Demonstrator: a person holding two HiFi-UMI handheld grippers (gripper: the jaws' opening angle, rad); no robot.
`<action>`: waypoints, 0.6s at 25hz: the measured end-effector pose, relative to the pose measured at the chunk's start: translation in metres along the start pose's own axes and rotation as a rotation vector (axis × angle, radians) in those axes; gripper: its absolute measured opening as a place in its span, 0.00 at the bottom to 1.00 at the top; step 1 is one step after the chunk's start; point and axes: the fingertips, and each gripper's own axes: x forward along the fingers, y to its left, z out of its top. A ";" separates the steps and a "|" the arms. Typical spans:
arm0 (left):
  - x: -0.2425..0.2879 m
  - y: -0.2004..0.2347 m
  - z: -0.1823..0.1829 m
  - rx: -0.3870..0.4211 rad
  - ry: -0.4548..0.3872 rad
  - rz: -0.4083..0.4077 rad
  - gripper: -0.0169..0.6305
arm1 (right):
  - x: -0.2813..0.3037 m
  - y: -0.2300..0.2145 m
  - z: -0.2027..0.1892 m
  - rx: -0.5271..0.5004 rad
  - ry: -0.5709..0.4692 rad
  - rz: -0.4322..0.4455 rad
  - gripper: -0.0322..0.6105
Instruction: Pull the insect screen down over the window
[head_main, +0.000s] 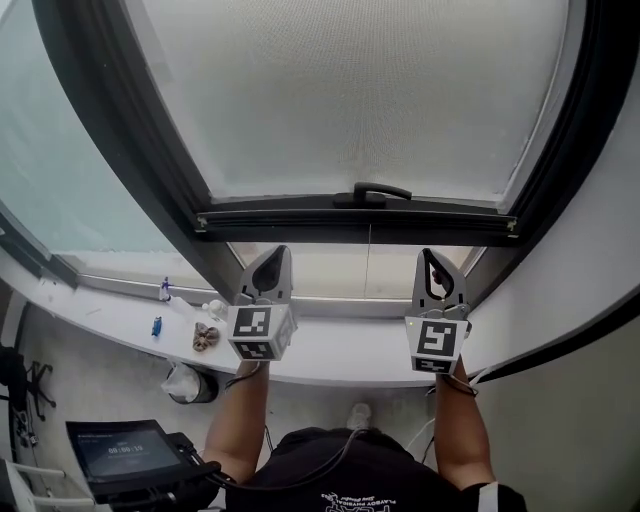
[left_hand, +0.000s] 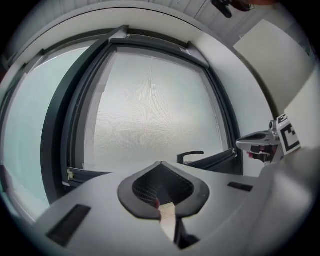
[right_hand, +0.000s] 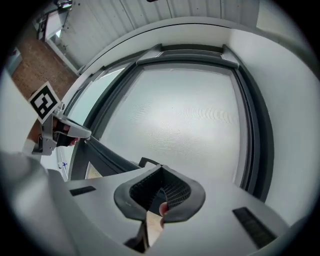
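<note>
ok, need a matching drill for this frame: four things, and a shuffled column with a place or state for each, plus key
Things:
1. handle
2. left gripper
3. bin
4. insect screen

Place or state:
A. on the floor below the sill
B. covers most of the opening, with a gap left underneath
C. shut, nothing held
D. on the dark bottom bar

Pairs: 1-D, 2-C, 3-A, 4-B

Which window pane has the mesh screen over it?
The middle one: the mesh screen hangs down to its dark handle bar; the left pane is bare bluish glass.
</note>
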 end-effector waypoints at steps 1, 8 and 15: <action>-0.003 0.001 -0.002 -0.001 -0.004 0.000 0.03 | -0.004 0.003 -0.002 0.009 -0.007 0.002 0.06; -0.043 0.000 -0.011 0.009 -0.006 -0.044 0.03 | -0.050 0.028 -0.001 0.148 0.039 -0.047 0.05; -0.091 -0.017 -0.040 -0.053 0.036 -0.099 0.03 | -0.095 0.074 -0.013 0.180 0.055 -0.059 0.05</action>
